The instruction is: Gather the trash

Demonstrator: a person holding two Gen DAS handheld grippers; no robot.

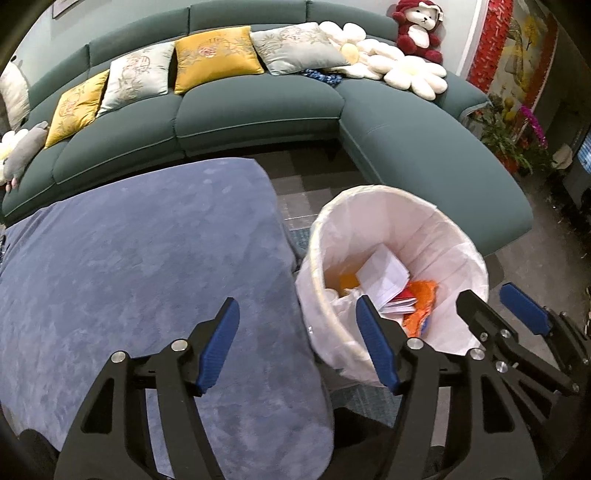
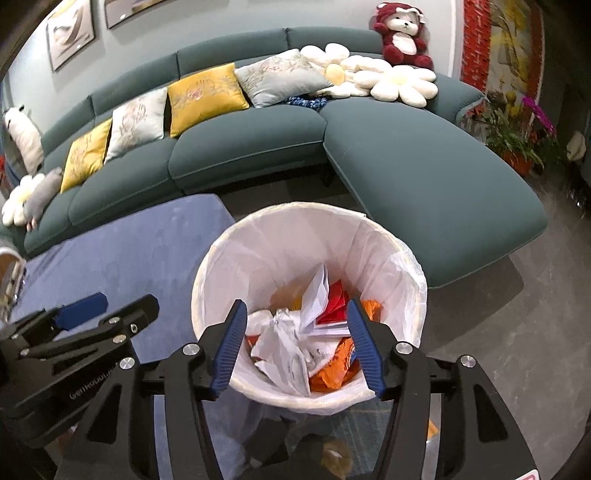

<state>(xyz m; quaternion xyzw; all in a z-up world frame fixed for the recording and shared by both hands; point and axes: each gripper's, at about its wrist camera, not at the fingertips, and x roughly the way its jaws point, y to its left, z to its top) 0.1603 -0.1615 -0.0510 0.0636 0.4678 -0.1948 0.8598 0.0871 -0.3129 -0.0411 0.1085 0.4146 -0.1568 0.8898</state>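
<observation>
A round trash bin [image 1: 373, 190] lined with a white bag stands on the floor beside a table under a blue cloth [image 1: 147, 258]. In it lie white folded paper [image 1: 384, 275], a red booklet [image 2: 332, 314], orange wrappers [image 2: 332, 373] and a crumpled white plastic bag [image 2: 288, 347]. My left gripper [image 1: 297, 306] is open over the table's right edge and the bin's left rim, with nothing between its fingers. My right gripper [image 2: 295, 308] hangs open above the bin [image 2: 295, 206], its pads clear of the trash below. Each gripper shows in the other's view: right [image 1: 487, 295], left [image 2: 125, 301].
A curved green sofa [image 1: 258, 107] with yellow and grey cushions [image 1: 216, 55], flower pillows and a red plush toy [image 1: 417, 26] runs behind the table and bin. Potted plants [image 2: 517, 136] stand at the far right. Grey floor [image 2: 517, 332] lies right of the bin.
</observation>
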